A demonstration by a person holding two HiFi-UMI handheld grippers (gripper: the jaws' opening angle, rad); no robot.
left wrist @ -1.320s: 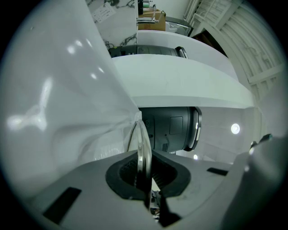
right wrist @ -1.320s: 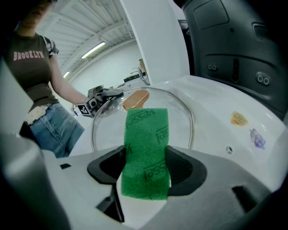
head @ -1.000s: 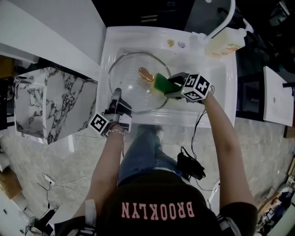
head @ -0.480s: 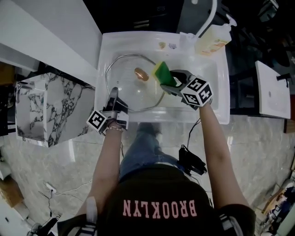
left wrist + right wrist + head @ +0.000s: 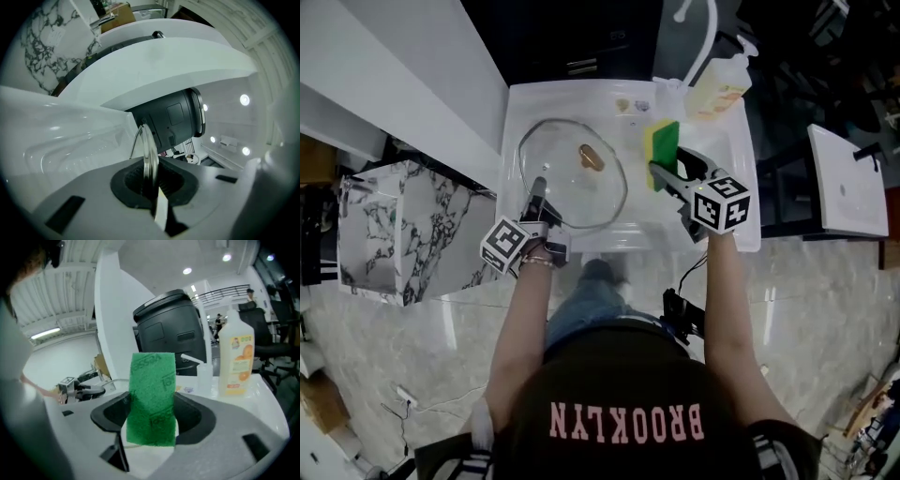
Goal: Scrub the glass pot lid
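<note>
The glass pot lid lies in the white sink, its brown knob facing up. My left gripper is shut on the lid's near rim, and the rim shows edge-on between its jaws. My right gripper is shut on a green and yellow sponge, which it holds to the right of the lid, apart from the glass. In the right gripper view the sponge's green face stands upright between the jaws.
An orange-labelled soap bottle and a white faucet stand at the sink's back right. A small pump bottle sits beside the soap bottle. A marble-patterned block lies left of the sink, with a white counter behind it.
My right gripper has carried the sponge off the lid's right side and now holds it beside the lid. The left gripper has kept its hold on the rim.
</note>
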